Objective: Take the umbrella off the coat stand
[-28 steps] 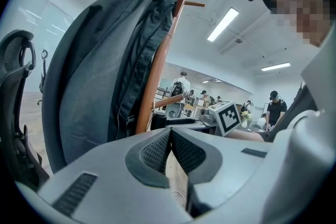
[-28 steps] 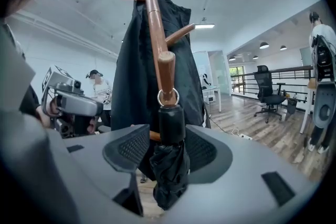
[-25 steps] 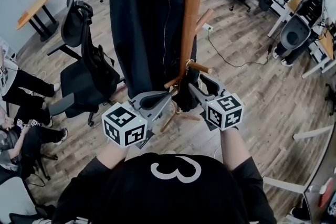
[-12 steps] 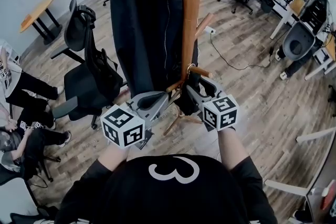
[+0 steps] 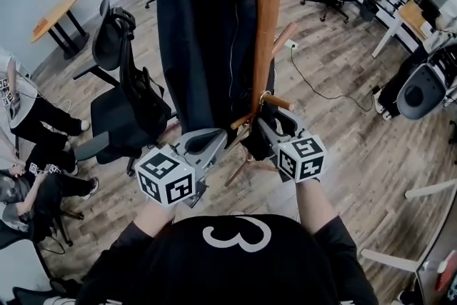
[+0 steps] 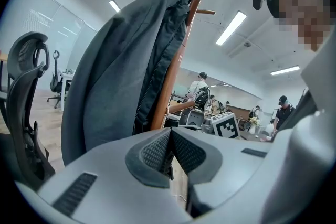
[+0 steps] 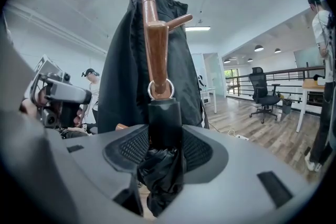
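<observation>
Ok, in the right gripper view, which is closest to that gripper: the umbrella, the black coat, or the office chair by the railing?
1. Umbrella: clamped in the right gripper jaws.
2. Black coat: hanging behind the coat stand pole.
3. Office chair: far off, at the right.

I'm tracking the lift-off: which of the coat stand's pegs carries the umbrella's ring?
The low peg pointing toward the right gripper, whose jaws clamp the umbrella; the other pegs show no ring.
</observation>
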